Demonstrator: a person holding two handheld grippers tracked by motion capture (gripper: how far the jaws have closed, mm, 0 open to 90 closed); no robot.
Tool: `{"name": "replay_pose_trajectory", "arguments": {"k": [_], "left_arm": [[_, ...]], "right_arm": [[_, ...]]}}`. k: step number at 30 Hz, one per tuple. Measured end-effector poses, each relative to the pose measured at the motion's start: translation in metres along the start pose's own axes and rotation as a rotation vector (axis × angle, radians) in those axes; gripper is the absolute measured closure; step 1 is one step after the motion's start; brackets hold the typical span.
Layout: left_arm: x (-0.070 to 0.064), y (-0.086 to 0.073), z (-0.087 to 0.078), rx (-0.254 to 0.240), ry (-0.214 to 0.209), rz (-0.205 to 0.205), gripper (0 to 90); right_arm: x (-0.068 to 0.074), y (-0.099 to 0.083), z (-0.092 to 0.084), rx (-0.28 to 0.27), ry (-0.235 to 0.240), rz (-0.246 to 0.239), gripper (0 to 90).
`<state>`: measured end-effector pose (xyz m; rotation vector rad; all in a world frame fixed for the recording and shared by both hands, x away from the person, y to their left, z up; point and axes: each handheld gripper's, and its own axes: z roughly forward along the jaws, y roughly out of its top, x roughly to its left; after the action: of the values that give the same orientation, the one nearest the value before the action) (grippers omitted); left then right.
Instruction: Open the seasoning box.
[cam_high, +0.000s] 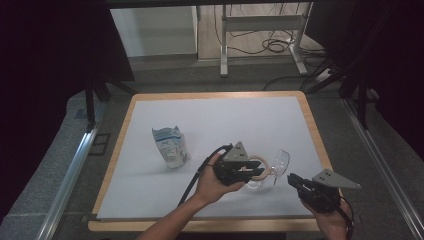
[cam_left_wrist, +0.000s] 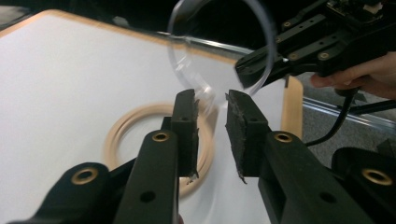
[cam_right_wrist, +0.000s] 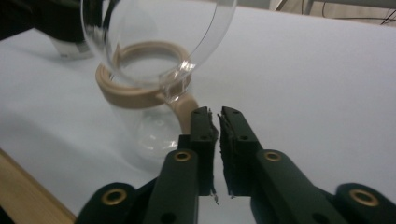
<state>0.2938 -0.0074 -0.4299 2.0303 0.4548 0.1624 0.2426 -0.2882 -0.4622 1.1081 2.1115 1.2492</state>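
Note:
A clear glass jar (cam_high: 254, 184) with a wooden collar (cam_high: 261, 161) stands at the front right of the white mat (cam_high: 225, 120). Its clear hinged lid (cam_high: 282, 161) is tipped up and open. My left gripper (cam_high: 257, 172) reaches over the collar. In the left gripper view my left gripper (cam_left_wrist: 211, 95) is open, the lid's hinge (cam_left_wrist: 204, 88) just beyond its tips, nothing pinched. My right gripper (cam_high: 291, 178) sits just right of the jar. In the right gripper view its jaws (cam_right_wrist: 215, 112) stand a narrow gap apart, empty, beside the collar's wooden tab (cam_right_wrist: 184, 109), under the lid (cam_right_wrist: 154, 32).
A blue and white pouch (cam_high: 170, 146) stands upright at the mat's left centre. The wooden table rim (cam_high: 315, 130) frames the mat. Metal rails run along both sides, and a desk frame with cables (cam_high: 270, 45) stands behind.

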Motion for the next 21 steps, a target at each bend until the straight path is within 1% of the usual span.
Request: {"name": "replay_pose_trajectory", "arguments": {"k": [1,2,3,4,5,6,8,9,10,11,12,13,14,15,16,17,18,21], "left_arm": [[0.002,-0.004,-0.004,-0.002,0.006,-0.007,72.6],[0.004,-0.009,-0.009,0.002,0.015,-0.011,72.6],[0.007,-0.014,-0.013,0.007,0.027,-0.017,70.1],[0.013,-0.025,-0.022,0.021,0.043,-0.031,68.8],[0.013,-0.025,-0.022,0.021,0.043,-0.031,67.0],[0.016,-0.03,-0.026,0.035,0.045,-0.036,64.9],[0.022,-0.041,-0.035,0.048,0.06,-0.048,63.7],[0.025,-0.048,-0.041,0.049,0.07,-0.05,63.1],[0.028,-0.056,-0.049,0.042,0.086,-0.052,63.2],[0.028,-0.056,-0.049,0.042,0.086,-0.052,63.2],[0.029,-0.06,-0.054,0.04,0.091,-0.051,63.2],[0.03,-0.064,-0.057,0.042,0.097,-0.054,61.6],[0.03,-0.068,-0.061,0.044,0.108,-0.054,61.6],[0.031,-0.072,-0.064,0.04,0.12,-0.056,61.1],[0.031,-0.076,-0.067,0.036,0.123,-0.063,61.9],[0.032,-0.08,-0.07,0.031,0.122,-0.07,61.9],[0.033,-0.083,-0.073,0.029,0.125,-0.077,61.6],[0.036,-0.095,-0.081,0.018,0.127,-0.102,60.2]], "right_arm": [[0.0,-0.002,0.001,0.009,0.001,0.002,78.9],[0.0,-0.002,0.001,0.009,0.001,0.002,78.9],[0.0,-0.007,0.004,0.023,0.004,0.014,74.8],[0.0,-0.01,0.005,0.028,0.005,0.019,73.8],[0.0,-0.01,0.005,0.028,0.005,0.019,73.8],[0.001,-0.013,0.004,0.032,0.006,0.024,70.9],[0.002,-0.015,0.004,0.031,0.01,0.026,69.6],[0.003,-0.017,0.003,0.028,0.012,0.029,68.2],[0.006,-0.021,0.002,0.022,0.013,0.026,63.9],[0.006,-0.021,0.002,0.022,0.013,0.026,63.9],[0.008,-0.022,0.003,0.018,0.015,0.024,61.4],[0.012,-0.027,0.004,0.008,0.019,0.02,54.2],[0.012,-0.027,0.004,0.008,0.019,0.02,54.2],[0.014,-0.029,0.004,0.007,0.019,0.016,50.4],[0.019,-0.033,0.006,0.0,0.011,0.008,43.8],[0.019,-0.033,0.006,0.0,0.011,0.008,43.8],[0.022,-0.035,0.006,-0.003,0.016,0.0,41.8],[0.032,-0.039,0.008,-0.004,0.024,-0.024,38.4]]}}
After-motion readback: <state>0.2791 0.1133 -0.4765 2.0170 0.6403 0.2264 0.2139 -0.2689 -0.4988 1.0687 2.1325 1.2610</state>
